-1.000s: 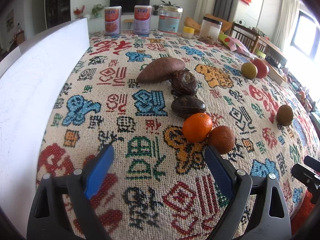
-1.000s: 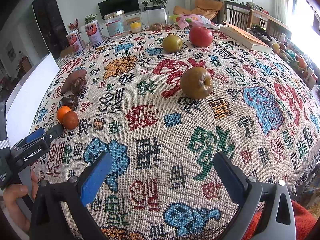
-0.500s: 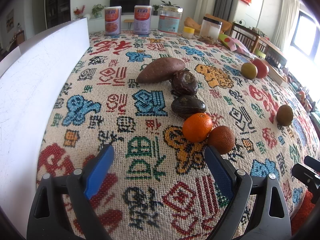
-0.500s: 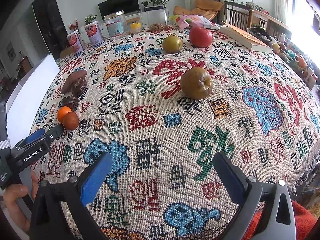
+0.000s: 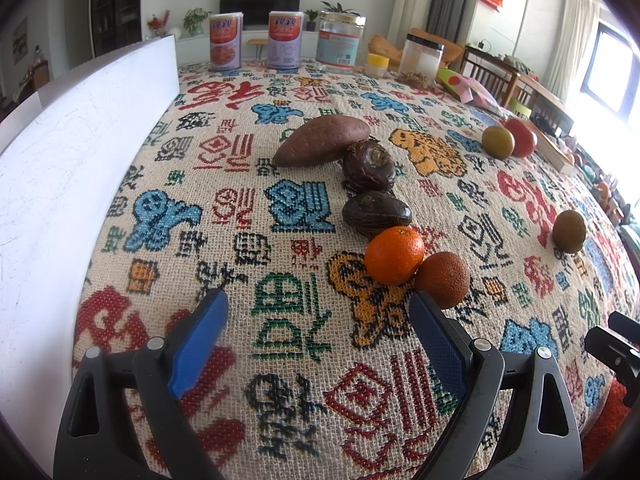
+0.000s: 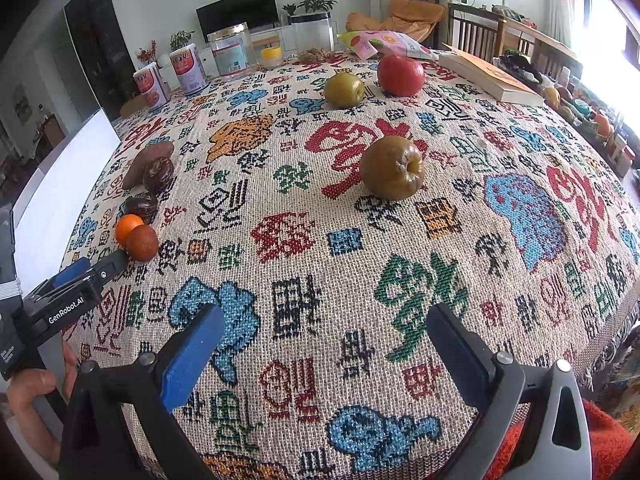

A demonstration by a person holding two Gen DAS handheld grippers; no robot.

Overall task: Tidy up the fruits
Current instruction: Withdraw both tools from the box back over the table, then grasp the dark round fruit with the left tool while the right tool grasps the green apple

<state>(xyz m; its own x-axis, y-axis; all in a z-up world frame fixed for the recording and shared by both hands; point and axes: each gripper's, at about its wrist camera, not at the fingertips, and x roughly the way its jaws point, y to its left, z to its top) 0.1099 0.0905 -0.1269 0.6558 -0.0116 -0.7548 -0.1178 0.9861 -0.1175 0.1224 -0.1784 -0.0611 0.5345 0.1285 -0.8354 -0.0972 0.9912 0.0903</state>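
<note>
While both the left gripper (image 5: 316, 320) and right gripper (image 6: 320, 332) hover spread and empty, we judge the next move is reaching the brownish apple (image 6: 392, 173).

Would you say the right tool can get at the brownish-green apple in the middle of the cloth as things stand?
Probably yes. The right tool is open and empty, and only bare tablecloth lies between it and the brownish-green apple, which sits alone, apart from the other fruit.

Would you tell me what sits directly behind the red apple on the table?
Behind the red apple lies a pink snack bag, with a book off to its right. The cloth right under and behind the apple is covered from view.
</note>
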